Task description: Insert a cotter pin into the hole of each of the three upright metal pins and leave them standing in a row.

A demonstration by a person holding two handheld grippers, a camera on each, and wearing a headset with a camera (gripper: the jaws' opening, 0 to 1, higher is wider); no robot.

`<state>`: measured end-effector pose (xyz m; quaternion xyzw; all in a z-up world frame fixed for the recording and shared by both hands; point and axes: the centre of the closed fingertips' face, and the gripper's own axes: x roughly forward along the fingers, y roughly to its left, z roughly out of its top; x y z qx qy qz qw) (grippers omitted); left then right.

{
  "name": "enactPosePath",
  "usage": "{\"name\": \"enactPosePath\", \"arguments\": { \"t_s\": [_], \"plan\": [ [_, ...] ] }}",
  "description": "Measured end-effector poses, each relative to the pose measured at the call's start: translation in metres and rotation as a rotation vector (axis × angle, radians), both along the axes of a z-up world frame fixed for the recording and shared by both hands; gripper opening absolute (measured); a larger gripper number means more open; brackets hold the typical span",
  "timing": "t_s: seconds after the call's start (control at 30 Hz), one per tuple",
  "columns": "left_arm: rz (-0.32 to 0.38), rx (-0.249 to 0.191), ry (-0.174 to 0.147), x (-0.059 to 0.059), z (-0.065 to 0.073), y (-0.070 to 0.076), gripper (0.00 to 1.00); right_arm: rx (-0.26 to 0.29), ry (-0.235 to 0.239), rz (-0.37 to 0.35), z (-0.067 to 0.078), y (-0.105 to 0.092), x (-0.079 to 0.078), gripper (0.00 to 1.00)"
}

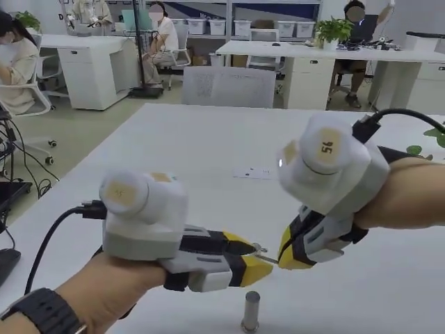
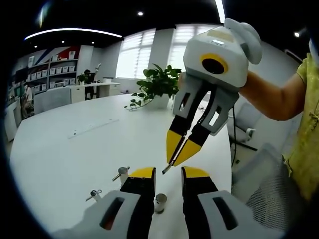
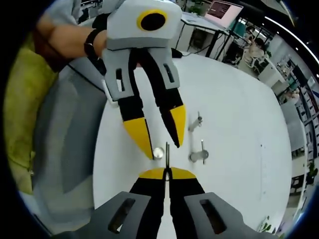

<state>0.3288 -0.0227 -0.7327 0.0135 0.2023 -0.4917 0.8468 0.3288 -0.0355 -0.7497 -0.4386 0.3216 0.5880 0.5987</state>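
Hovering at the left of the head view, the left tool [image 1: 262, 257] is sitting low over the white surface [image 1: 195, 146], its jaws standing well apart with nothing between them. Below the tool tips in that view, one metal pin [image 1: 250, 310] is standing upright on the surface, bare at its top and clear of both tools. In the left gripper view, a second metal pin [image 2: 122, 175] and a third metal pin [image 2: 94, 194] are standing to the left of it, each carrying a thin wire piece across its upper end. To the right, the right tool [image 1: 283, 260] is angling down toward the left tool, tips nearly meeting, its jaws pressing together on a cotter pin [image 3: 167, 155]. The cotter pin is projecting out of the closed tips toward the gap between the left tool's jaws, clear of the bare pin.
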Motion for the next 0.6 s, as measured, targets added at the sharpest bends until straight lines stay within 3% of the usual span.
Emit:
{"name": "enactPosePath", "arguments": {
  "t_s": [0.3,0.6],
  "plan": [
    [-0.004,0.013,-0.002,0.0025,-0.0024,-0.0013,0.09,0.004,-0.007,0.018,0.0024,0.0043,-0.0040,0.02],
    [-0.018,0.000,0.029,0.0026,-0.0033,-0.0044,0.05,0.004,-0.026,0.031,0.0032,0.0052,-0.0043,0.02]
  ]
}}
